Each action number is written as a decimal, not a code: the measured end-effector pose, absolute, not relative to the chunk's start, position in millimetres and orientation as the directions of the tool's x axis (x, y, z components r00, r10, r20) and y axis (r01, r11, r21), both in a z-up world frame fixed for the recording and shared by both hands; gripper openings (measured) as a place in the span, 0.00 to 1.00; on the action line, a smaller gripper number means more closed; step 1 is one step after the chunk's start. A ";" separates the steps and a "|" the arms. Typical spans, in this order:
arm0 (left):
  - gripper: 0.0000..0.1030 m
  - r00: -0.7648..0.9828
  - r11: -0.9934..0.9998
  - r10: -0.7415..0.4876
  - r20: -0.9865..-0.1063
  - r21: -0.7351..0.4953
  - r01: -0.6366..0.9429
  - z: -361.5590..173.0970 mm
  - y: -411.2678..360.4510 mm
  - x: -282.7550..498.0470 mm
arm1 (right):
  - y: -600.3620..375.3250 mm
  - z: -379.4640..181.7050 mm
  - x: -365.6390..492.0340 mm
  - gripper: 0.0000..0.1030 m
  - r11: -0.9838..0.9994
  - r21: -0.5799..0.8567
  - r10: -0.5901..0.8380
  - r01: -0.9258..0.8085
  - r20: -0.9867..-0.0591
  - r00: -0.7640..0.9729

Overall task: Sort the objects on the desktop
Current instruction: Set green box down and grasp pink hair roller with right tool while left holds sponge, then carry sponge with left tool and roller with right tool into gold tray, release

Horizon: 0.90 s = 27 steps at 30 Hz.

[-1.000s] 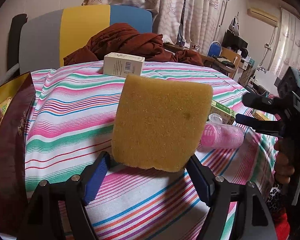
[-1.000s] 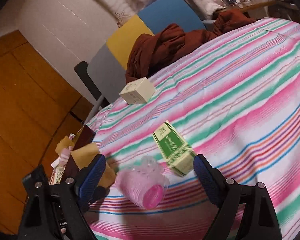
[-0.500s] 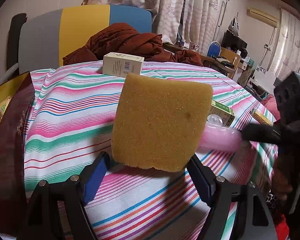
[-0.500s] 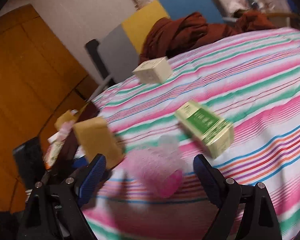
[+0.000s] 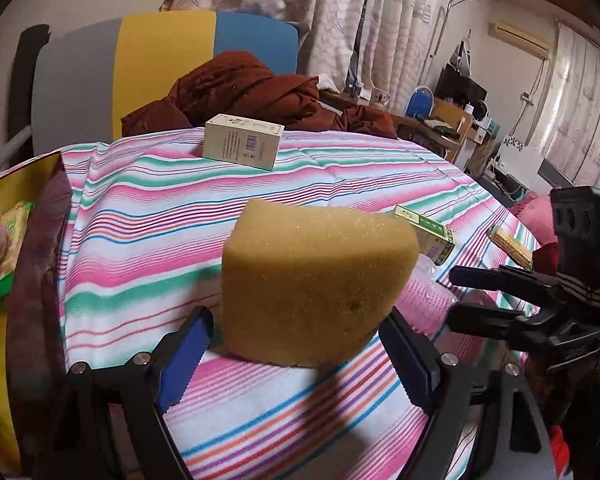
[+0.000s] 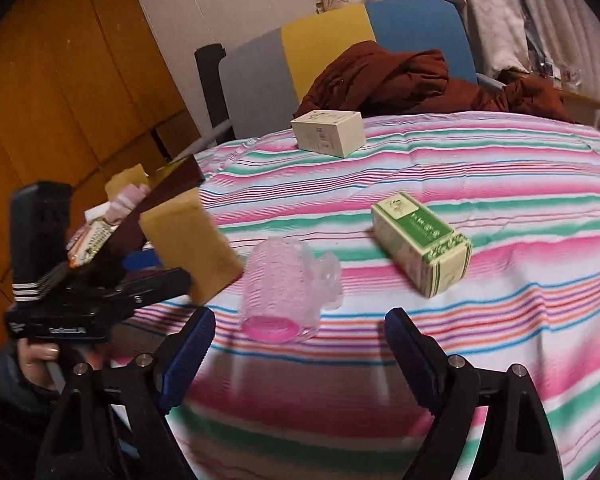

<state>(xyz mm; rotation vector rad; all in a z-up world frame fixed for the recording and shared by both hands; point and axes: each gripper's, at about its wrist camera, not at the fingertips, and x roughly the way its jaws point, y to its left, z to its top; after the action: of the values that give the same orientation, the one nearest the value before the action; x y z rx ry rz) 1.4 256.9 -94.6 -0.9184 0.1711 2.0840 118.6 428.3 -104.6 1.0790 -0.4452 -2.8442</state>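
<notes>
My left gripper [image 5: 296, 344] is shut on a yellow sponge [image 5: 316, 280] and holds it above the striped tablecloth [image 5: 148, 216]. The sponge [image 6: 188, 248] and the left gripper [image 6: 100, 300] also show at the left of the right wrist view. My right gripper [image 6: 300, 344] is open and empty, just in front of a pink clear mug [image 6: 284, 292] that lies on its side. In the left wrist view the right gripper [image 5: 460, 296] is at the right, next to the mug [image 5: 424, 300], mostly hidden behind the sponge.
A green box [image 6: 420, 240] lies right of the mug. A cream box [image 6: 328, 132] stands at the far side. A dark box with gold lining [image 5: 32, 280] holding several items sits at the left edge. A brown cloth [image 5: 240, 92] lies on the chair behind.
My left gripper has tilted the sponge forward and lowered it a little. My right gripper has swung round to face the mug squarely and drawn closer to it.
</notes>
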 end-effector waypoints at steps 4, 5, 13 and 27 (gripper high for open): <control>0.84 -0.389 -0.630 0.649 -0.654 -0.176 -0.756 -88.1 262.1 2.2 | 423.8 -104.1 107.7 0.85 -0.965 0.260 -0.148 -0.037 -0.653 -0.743; 0.85 -0.387 -0.624 0.656 -0.647 -0.177 -0.761 -86.6 262.3 2.9 | 421.3 -104.0 104.8 0.85 -0.968 0.250 -0.144 -0.032 -0.654 -0.743; 0.85 -0.402 -0.644 0.624 -0.670 -0.149 -0.750 -93.4 273.6 -6.9 | 403.2 -108.0 94.6 0.82 -0.990 0.137 -0.064 -0.038 -0.666 -0.743; 0.73 -0.395 -0.644 0.647 -0.652 -0.189 -0.742 -92.3 267.4 -5.3 | 398.2 -110.5 92.3 0.61 -0.994 0.093 -0.014 -0.062 -0.656 -0.755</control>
<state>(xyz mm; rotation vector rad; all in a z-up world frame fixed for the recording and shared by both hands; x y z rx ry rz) -5.3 267.4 -92.3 -0.8996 0.1655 2.0899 92.3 398.2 -110.5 1.1089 -0.1729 -2.9619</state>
